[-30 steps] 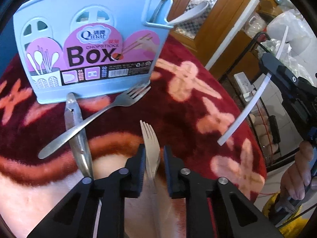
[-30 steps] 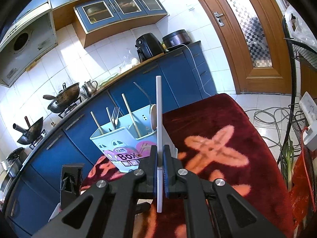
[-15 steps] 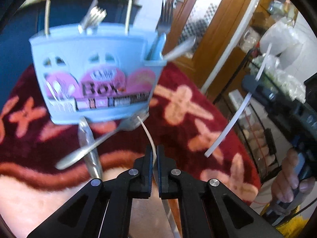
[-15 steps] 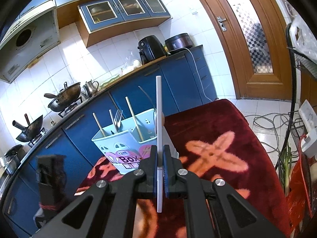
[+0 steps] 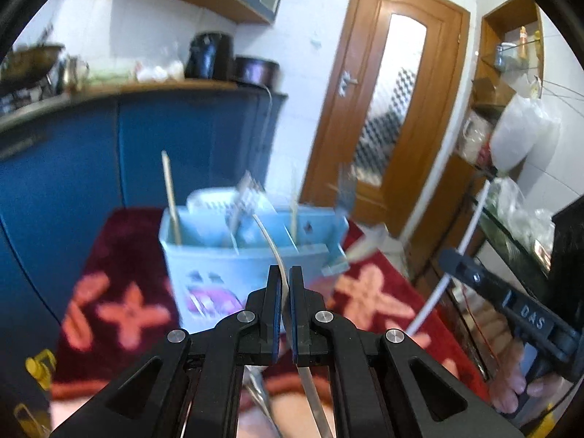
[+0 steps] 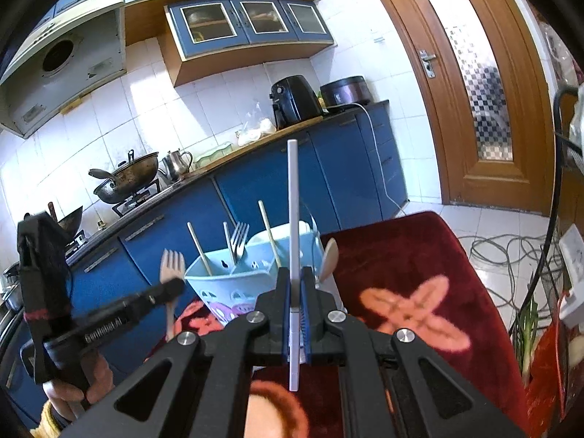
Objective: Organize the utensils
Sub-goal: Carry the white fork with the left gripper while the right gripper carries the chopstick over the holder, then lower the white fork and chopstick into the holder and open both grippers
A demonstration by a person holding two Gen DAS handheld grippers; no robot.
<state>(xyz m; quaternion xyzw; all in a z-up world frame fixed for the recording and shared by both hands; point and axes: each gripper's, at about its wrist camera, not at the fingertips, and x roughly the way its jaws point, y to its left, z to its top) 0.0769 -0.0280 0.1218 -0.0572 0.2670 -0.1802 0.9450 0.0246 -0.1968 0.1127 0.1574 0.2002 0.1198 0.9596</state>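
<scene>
A light blue utensil box [image 5: 226, 266] [image 6: 233, 284] stands on the red patterned tablecloth [image 6: 401, 255]; chopsticks, forks and a spoon stick up in it. My left gripper [image 5: 285, 273] [image 6: 175, 286] is shut on a metal fork [image 5: 272, 244] [image 6: 171, 262], held in the air just in front of the box with its tines up. In the left wrist view the fork shows edge-on. Right of the box, my right gripper [image 6: 294, 281] [image 5: 452, 259] is shut on a white chopstick [image 6: 293, 200] [image 5: 471, 226], which stands upright above the cloth.
More metal cutlery [image 5: 255, 394] lies blurred on the cloth below my left gripper. Blue cabinets [image 6: 255, 189] with woks and appliances on the counter run behind the table. A wooden door [image 6: 474, 109] and a wire rack [image 5: 511, 226] stand to the right.
My left gripper closed on the fork that lay on the cloth, lifted it and tipped upward, so the box sank in its view. My right gripper rose a little with the chopstick.
</scene>
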